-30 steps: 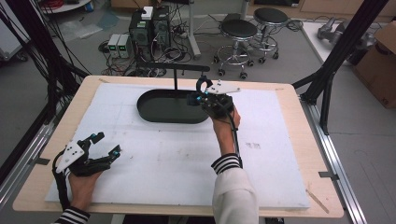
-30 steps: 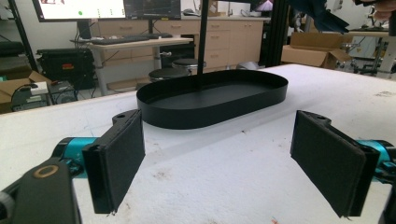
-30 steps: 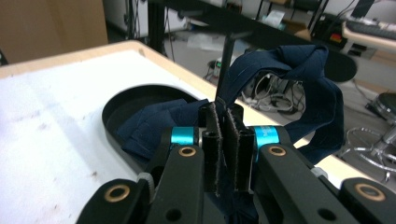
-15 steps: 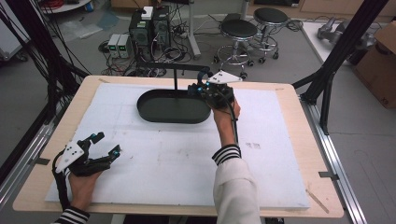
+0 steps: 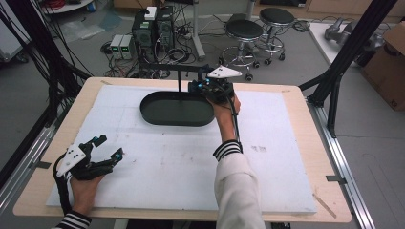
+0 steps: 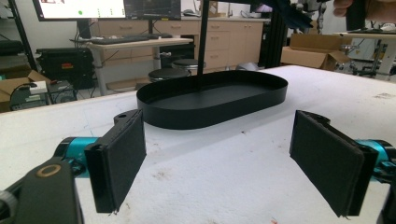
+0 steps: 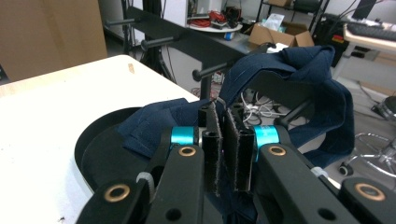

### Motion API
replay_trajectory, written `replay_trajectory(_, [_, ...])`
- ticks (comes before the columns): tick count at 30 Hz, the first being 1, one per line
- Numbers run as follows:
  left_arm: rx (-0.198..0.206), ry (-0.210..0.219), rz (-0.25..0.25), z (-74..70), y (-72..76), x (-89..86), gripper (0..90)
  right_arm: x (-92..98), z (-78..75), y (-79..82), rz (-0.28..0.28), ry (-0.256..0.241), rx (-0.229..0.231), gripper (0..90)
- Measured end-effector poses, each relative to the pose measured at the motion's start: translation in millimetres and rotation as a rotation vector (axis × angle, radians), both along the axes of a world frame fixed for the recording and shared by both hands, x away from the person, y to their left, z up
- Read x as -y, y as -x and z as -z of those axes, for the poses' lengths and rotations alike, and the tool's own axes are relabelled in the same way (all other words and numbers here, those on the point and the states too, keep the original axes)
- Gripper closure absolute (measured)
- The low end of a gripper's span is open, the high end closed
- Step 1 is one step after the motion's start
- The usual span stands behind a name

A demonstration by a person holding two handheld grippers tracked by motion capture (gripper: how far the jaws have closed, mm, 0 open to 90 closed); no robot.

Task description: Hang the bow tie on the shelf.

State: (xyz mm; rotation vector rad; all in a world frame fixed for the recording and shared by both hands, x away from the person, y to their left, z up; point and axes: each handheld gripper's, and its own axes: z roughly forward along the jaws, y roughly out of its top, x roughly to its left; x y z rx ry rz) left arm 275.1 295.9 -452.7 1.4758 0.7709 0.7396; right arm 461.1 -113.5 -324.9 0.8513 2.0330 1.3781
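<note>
A shallow black oval metal tray (image 5: 176,109) sits toward the far side of the white foam-covered table (image 5: 157,167), and a thin black upright post (image 5: 179,85) rises from its back edge to a black crossbar with short pegs (image 7: 187,44). The right gripper (image 5: 203,87) is held over the tray's right end, up by the crossbar, its jaws pressed together on a fold of dark navy blue cloth (image 7: 299,88). In the right gripper view the cloth drapes around and behind the jaws, part of it hanging down over the tray (image 7: 95,154) and part lifted near the pegs, so the fabric hides much of the bar's near end. The left gripper (image 5: 106,147) rests low at the near left corner of the table, well apart from the tray, its two padded jaws spread wide with nothing between them; its own view looks across bare tabletop at the tray (image 6: 212,102). Beyond the table stand two round stools (image 5: 260,28), computer towers (image 5: 153,26) with tangled cables, and a cardboard box (image 5: 389,62) at right
</note>
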Motion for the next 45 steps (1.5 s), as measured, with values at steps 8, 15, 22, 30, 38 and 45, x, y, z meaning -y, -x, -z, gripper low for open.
replay_trajectory(8, [0.001, 0.001, 0.001, 0.0, 0.0, 0.0, 18.7, -4.3, 10.2, -7.8, -0.002, 0.002, -0.033, 85.9])
replay_trajectory(15, [0.0, 0.0, 0.001, 0.0, 0.2, -0.1, 18.7, -6.7, 20.6, -14.5, 0.009, 0.015, -0.082, 85.8])
replay_trajectory(22, [0.001, -0.001, 0.001, 0.0, 0.2, 0.0, 18.7, -2.4, 30.1, -21.0, 0.036, 0.008, -0.138, 85.7])
replay_trajectory(30, [0.0, 0.0, 0.001, 0.0, 0.4, 0.2, 18.7, 5.1, 41.5, -25.5, 0.051, -0.015, -0.211, 85.7])
replay_trajectory(38, [0.002, 0.0, 0.0, 0.1, 0.4, 0.4, 18.7, 8.0, 48.9, -25.0, 0.052, -0.021, -0.229, 84.7])
replay_trajectory(45, [0.0, 0.001, -0.001, 0.1, 0.3, 0.3, 18.7, 9.3, 50.3, -24.9, 0.064, -0.028, -0.233, 77.0])
